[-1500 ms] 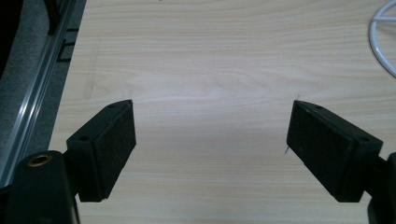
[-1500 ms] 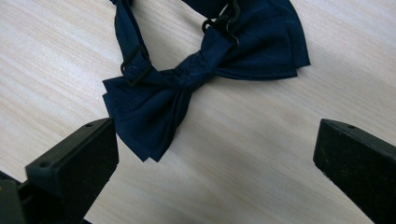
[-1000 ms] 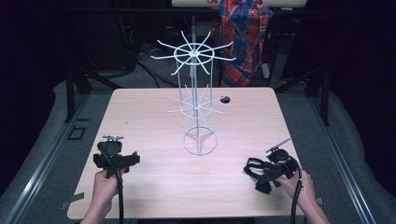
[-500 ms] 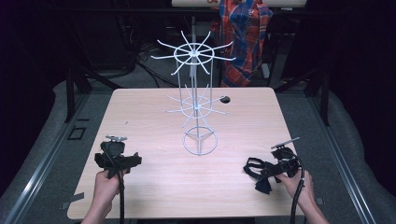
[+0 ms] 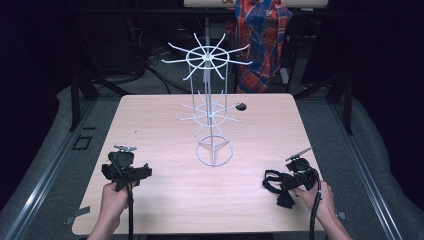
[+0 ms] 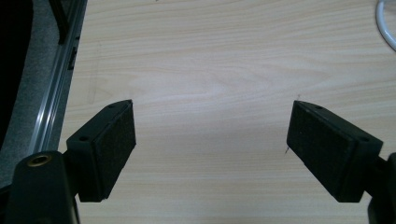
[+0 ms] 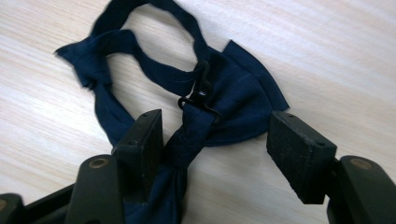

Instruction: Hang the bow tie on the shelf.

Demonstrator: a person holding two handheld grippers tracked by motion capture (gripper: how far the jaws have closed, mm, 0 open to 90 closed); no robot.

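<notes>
A dark navy bow tie (image 7: 243, 93) with its strap loop and black clasp lies on the wooden table (image 5: 165, 130) at the front right (image 5: 276, 184). My right gripper (image 7: 217, 135) is low over it (image 5: 296, 176). Its jaws have just been closing, with the tie's bunched fabric between them. The left pad (image 7: 144, 140) touches the cloth; the right pad (image 7: 299, 149) stands clear of it with bare wood in the gap. My left gripper (image 6: 210, 126) is held at the front left (image 5: 123, 166), wide open over bare table.
A tall white wire rack (image 5: 209, 107) with two tiers of radiating hooks stands mid-table on a ring base (image 5: 214, 151). A small dark spot (image 5: 240, 106) sits beside it. A plaid garment (image 5: 262, 40) is behind the far edge. Dark floor and metal rails surround the table.
The right gripper's jaws have narrowed around the bow tie. Both hands stay where they were, and the left gripper is unchanged.
</notes>
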